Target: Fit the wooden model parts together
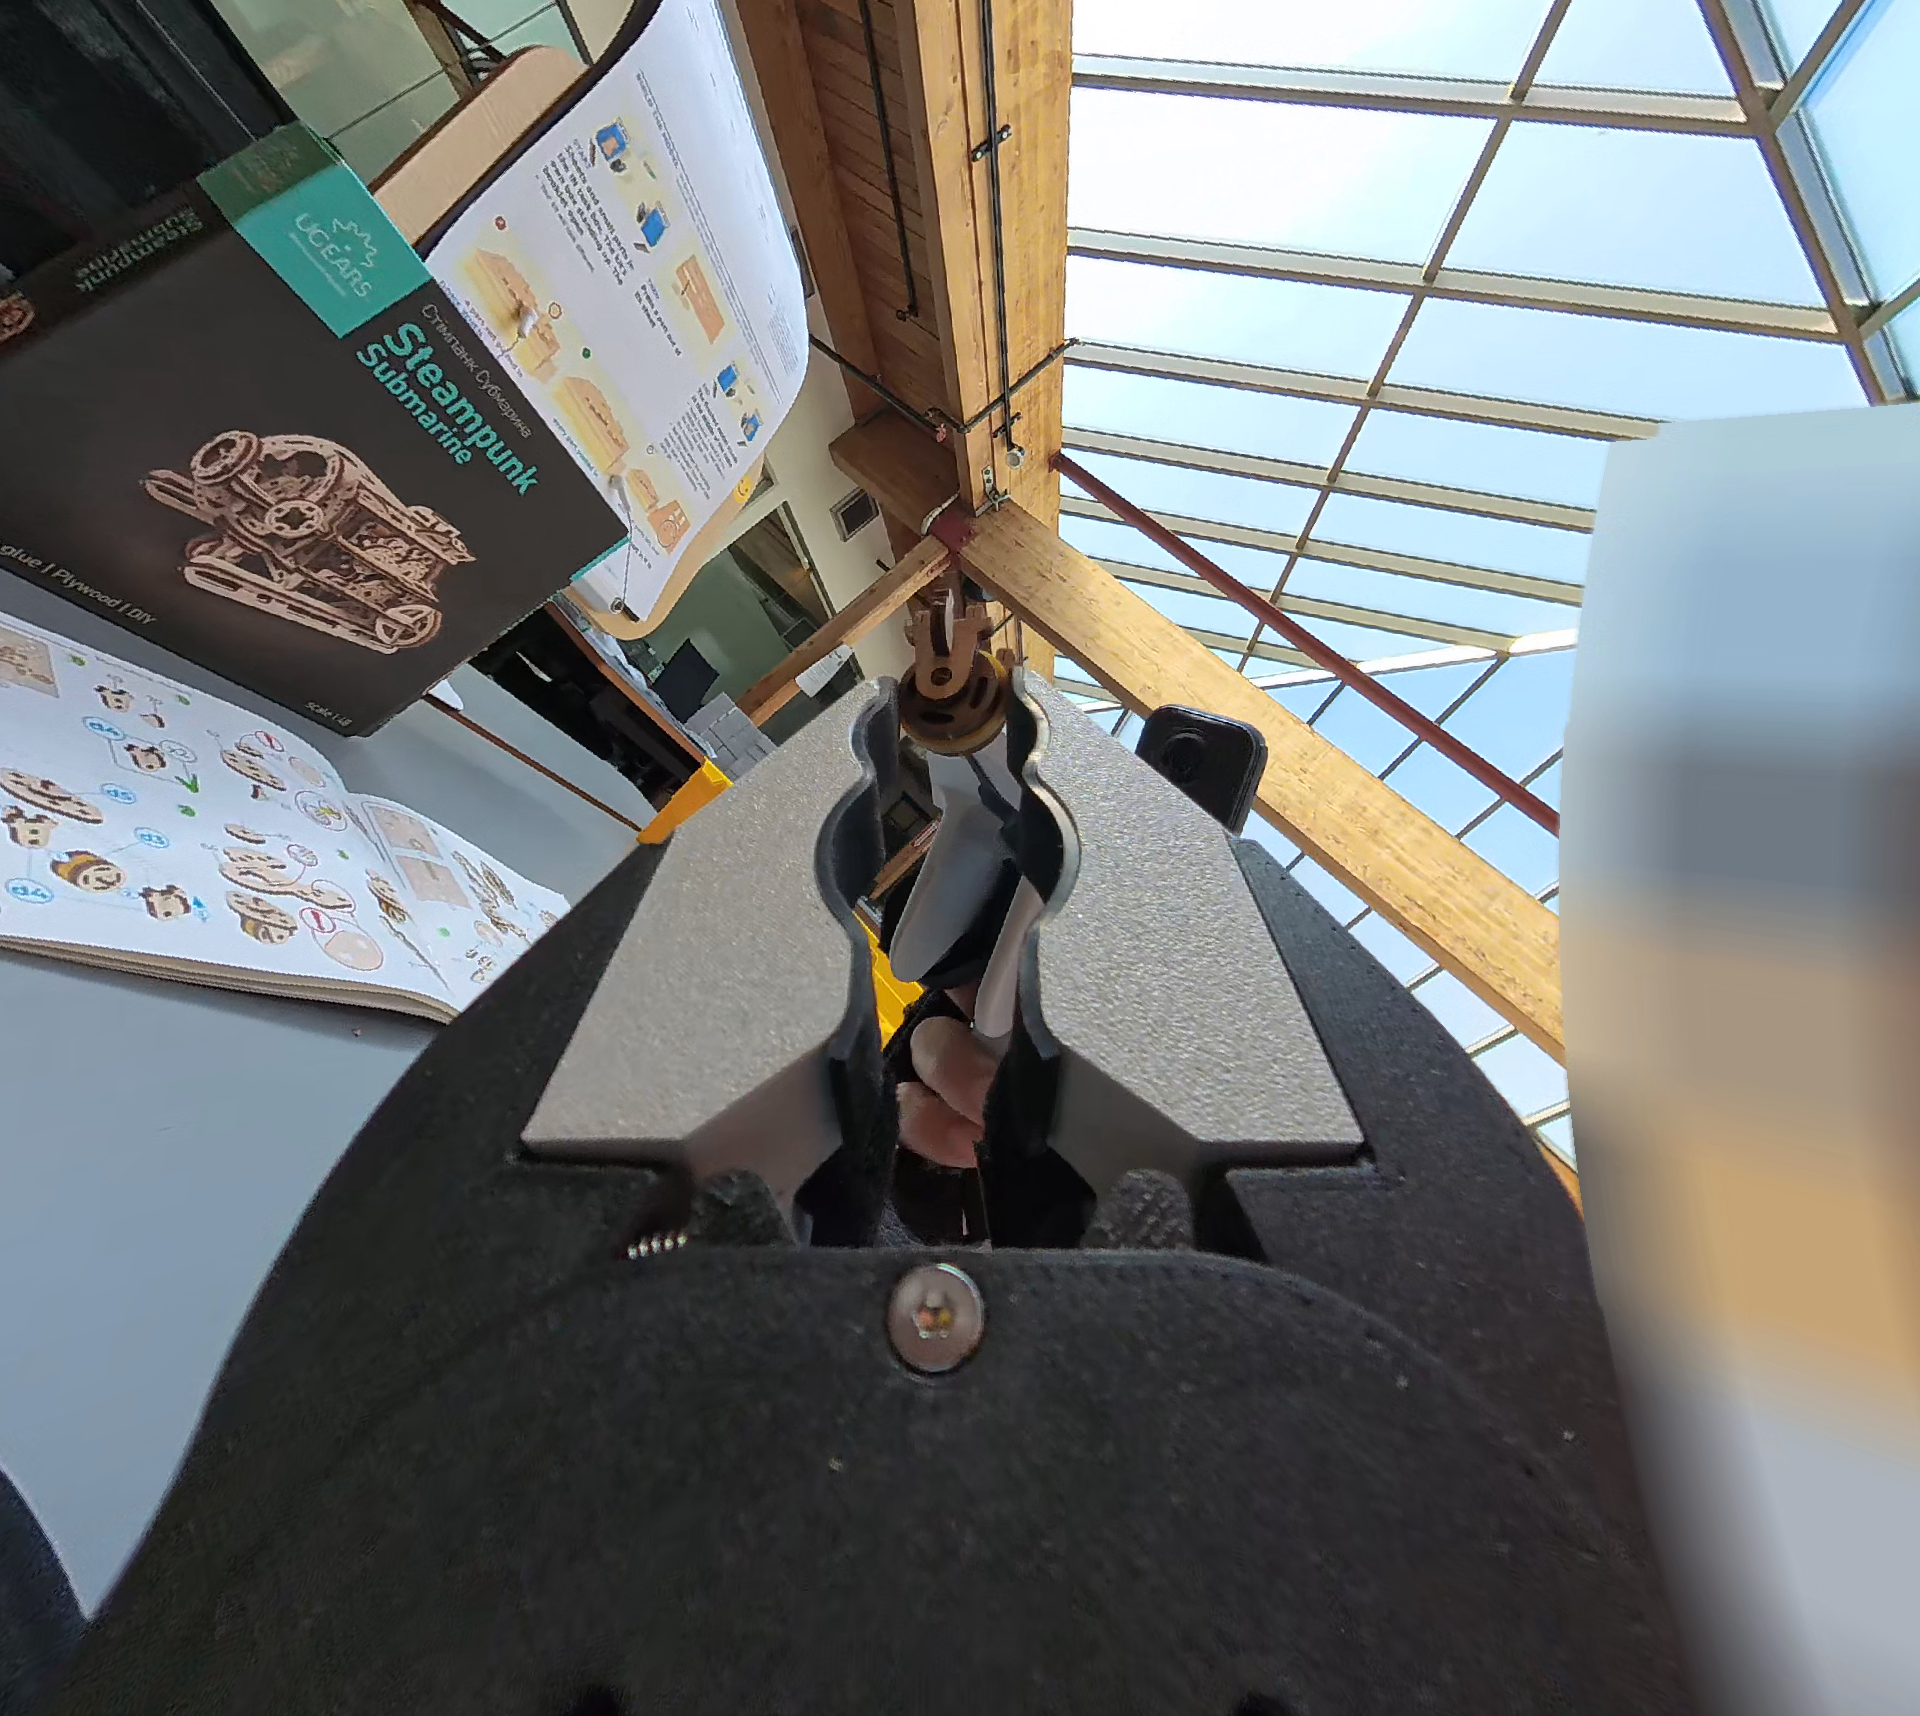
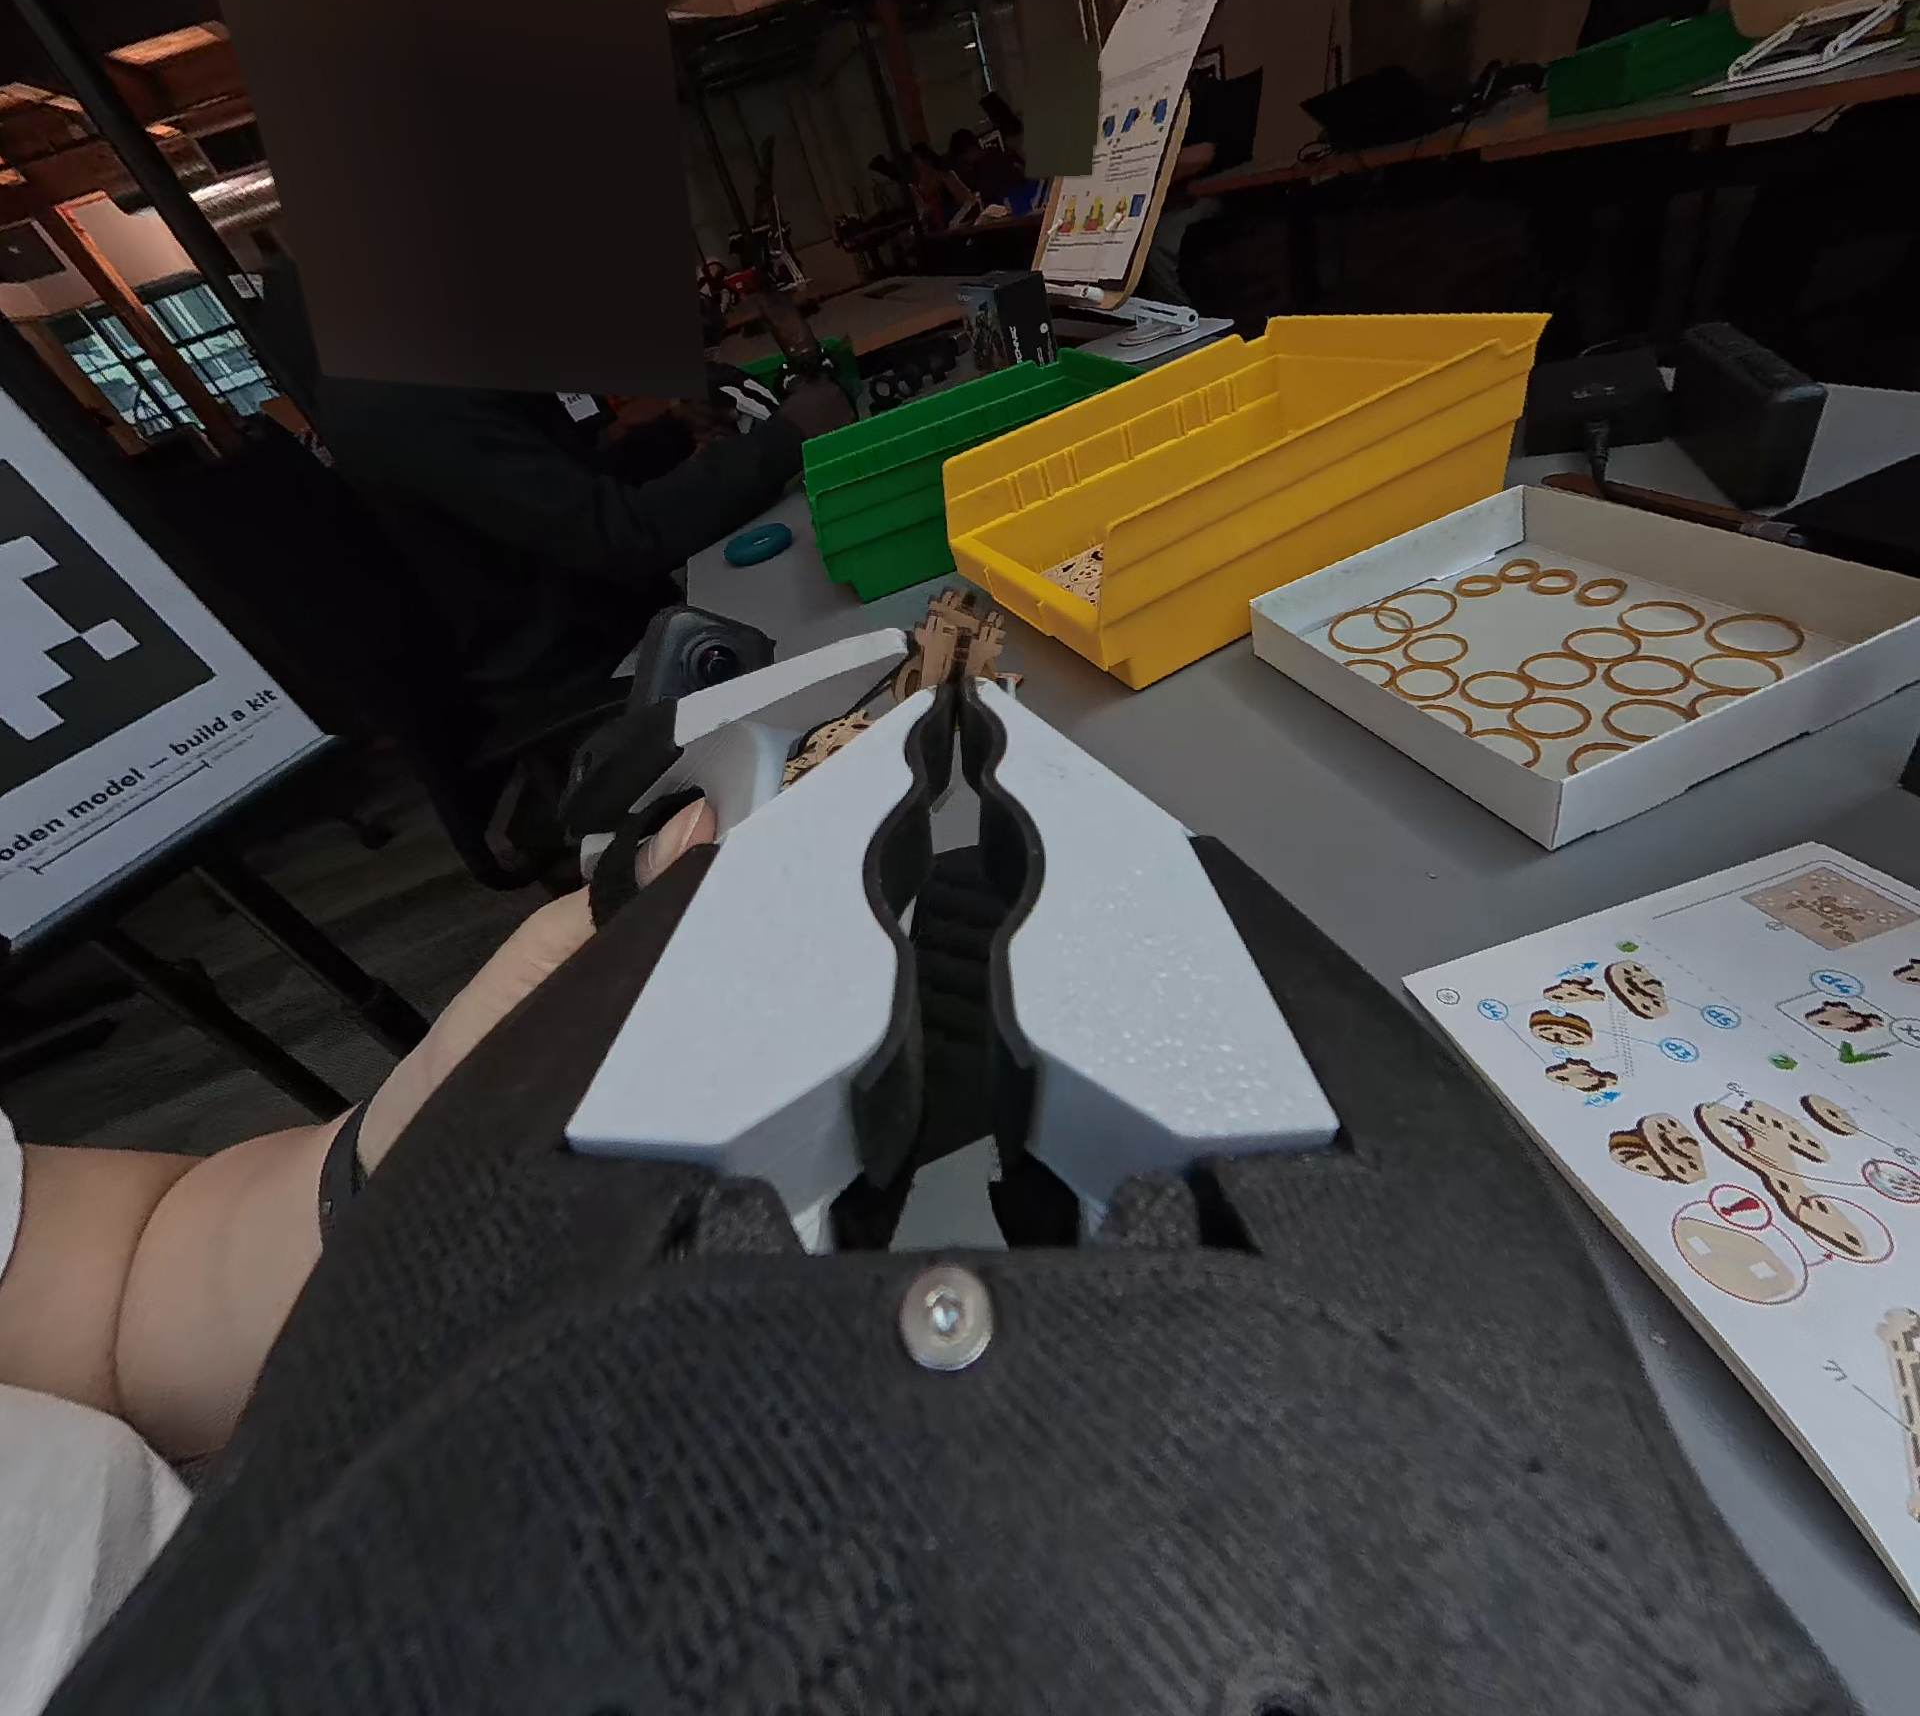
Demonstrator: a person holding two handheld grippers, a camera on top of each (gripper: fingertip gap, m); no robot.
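Left wrist view: left gripper clamped a round wooden part.
Right gripper pinched a toothed wooden piece.

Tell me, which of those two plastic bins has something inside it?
The yellow bin: a patterned wooden piece lies at its open front end. The green bin behind it shows nothing inside from here.
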